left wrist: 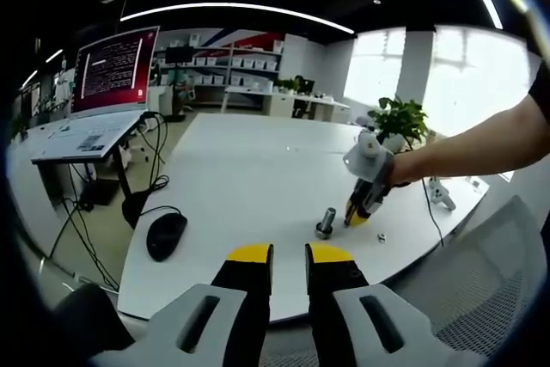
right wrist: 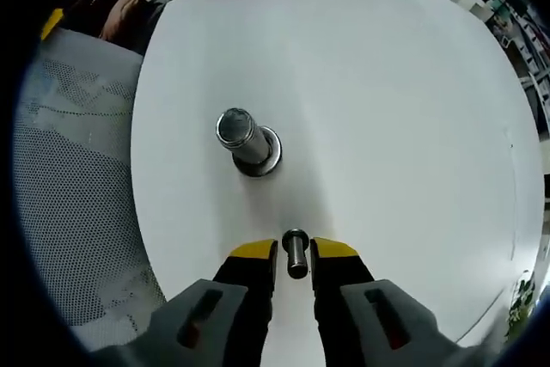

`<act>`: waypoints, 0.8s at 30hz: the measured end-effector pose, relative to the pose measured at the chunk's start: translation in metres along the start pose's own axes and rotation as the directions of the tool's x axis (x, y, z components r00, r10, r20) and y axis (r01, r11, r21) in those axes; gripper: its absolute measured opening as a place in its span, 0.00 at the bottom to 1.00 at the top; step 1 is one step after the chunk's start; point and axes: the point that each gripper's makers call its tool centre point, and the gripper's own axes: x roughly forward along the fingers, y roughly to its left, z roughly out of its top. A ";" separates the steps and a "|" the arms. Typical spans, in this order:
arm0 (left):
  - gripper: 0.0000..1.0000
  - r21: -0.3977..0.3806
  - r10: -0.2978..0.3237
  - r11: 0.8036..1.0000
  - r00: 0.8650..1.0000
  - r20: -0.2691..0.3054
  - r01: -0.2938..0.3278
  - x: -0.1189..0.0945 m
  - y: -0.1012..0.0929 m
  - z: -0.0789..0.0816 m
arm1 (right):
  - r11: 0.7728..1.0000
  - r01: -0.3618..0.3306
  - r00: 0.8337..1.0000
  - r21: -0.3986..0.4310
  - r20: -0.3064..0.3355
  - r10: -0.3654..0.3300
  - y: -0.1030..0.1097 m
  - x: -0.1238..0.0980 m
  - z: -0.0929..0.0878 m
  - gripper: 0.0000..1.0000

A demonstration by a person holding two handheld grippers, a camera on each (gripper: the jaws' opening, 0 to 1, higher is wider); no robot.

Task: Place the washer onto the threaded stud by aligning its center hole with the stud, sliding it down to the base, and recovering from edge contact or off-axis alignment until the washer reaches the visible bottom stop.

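Right gripper view gave me the clearest read: my right gripper (right wrist: 295, 257) had its yellow-tipped jaws clamped on the washer (right wrist: 295, 253), held on edge between them so that I looked at its rim rather than its hole. The threaded stud (right wrist: 241, 137) stood on the white table (right wrist: 387, 109), ahead of the jaws and off to their left, apart from the washer with bare tabletop between. Its long axis rose from a wider round base toward the camera, the flat top end facing me, so I judged that the washer's hole still had to be turned to face down that axis and then carried forward and left before any sliding could begin; the washer was not yet on the stud. In the left gripper view, my left gripper (left wrist: 289, 257) hung back off the table edge with its jaws a little apart and nothing between them, while the right one sat low on the table just beside the stud, plainly the nearer of the two. A computer mouse (left wrist: 166, 235) lay well off to the left, and a potted plant (left wrist: 402, 119) stood at the far side.
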 end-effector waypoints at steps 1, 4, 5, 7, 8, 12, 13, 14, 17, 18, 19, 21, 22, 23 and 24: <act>0.13 0.000 0.000 1.000 1.000 0.000 0.000 0.000 0.000 0.000 | 1.000 0.008 1.000 -0.001 0.005 -0.008 -0.001 0.000 0.000 0.26; 0.13 0.001 -0.001 1.000 1.000 -0.001 0.001 0.000 0.000 0.000 | 1.000 0.020 1.000 0.003 0.008 -0.020 -0.001 -0.001 -0.004 0.29; 0.13 0.001 -0.002 1.000 1.000 -0.001 0.002 0.000 0.000 0.000 | 1.000 0.020 1.000 0.008 0.010 -0.020 -0.001 -0.001 -0.005 0.30; 0.13 0.002 -0.002 1.000 1.000 -0.001 0.002 0.000 0.000 0.000 | 1.000 0.019 1.000 0.016 0.014 -0.020 0.001 -0.003 -0.007 0.30; 0.13 0.002 -0.003 1.000 1.000 -0.001 0.003 0.000 0.000 0.000 | 1.000 0.024 1.000 0.019 0.017 -0.024 0.001 -0.004 -0.008 0.31; 0.13 -0.004 0.000 1.000 1.000 0.006 0.000 0.000 0.000 0.001 | 0.999 0.029 0.999 0.038 0.027 -0.030 0.003 -0.011 -0.016 0.33; 0.13 -0.004 0.000 1.000 1.000 0.007 0.000 0.000 0.000 0.001 | 0.999 0.028 0.999 0.041 0.031 -0.029 0.003 -0.012 -0.017 0.33; 0.13 -0.005 0.000 1.000 1.000 0.007 0.001 0.000 0.000 0.001 | 0.999 0.027 0.999 0.044 0.037 -0.029 0.004 -0.013 -0.019 0.33; 0.13 -0.005 -0.001 1.000 1.000 0.009 0.001 0.000 0.000 0.001 | 0.999 0.026 0.998 0.045 0.055 -0.029 0.006 -0.018 -0.024 0.33; 0.13 -0.007 -0.001 1.000 1.000 0.011 0.001 0.000 0.000 0.002 | 0.999 0.024 0.998 0.047 0.060 -0.027 0.007 -0.020 -0.027 0.32; 0.13 -0.008 -0.002 1.000 1.000 0.012 0.002 0.000 0.000 0.002 | 0.999 0.022 0.998 0.050 0.066 -0.025 0.008 -0.021 -0.030 0.32; 0.13 -0.009 -0.003 1.000 1.000 0.014 0.003 0.000 0.000 0.002 | 0.999 0.022 0.997 0.048 0.068 -0.025 0.011 -0.025 -0.035 0.32; 0.13 -0.010 -0.002 1.000 1.000 0.016 0.003 0.000 0.000 0.002 | 0.999 0.022 0.997 0.050 0.070 -0.025 0.012 -0.026 -0.037 0.32; 0.13 -0.012 -0.002 1.000 1.000 0.019 0.002 0.000 0.001 0.003 | 0.998 0.022 0.997 0.057 0.070 -0.026 0.012 -0.028 -0.041 0.32; 0.13 -0.012 -0.002 1.000 1.000 0.020 0.002 -0.001 0.001 0.003 | 0.998 0.023 0.997 0.062 0.070 -0.027 0.013 -0.029 -0.043 0.32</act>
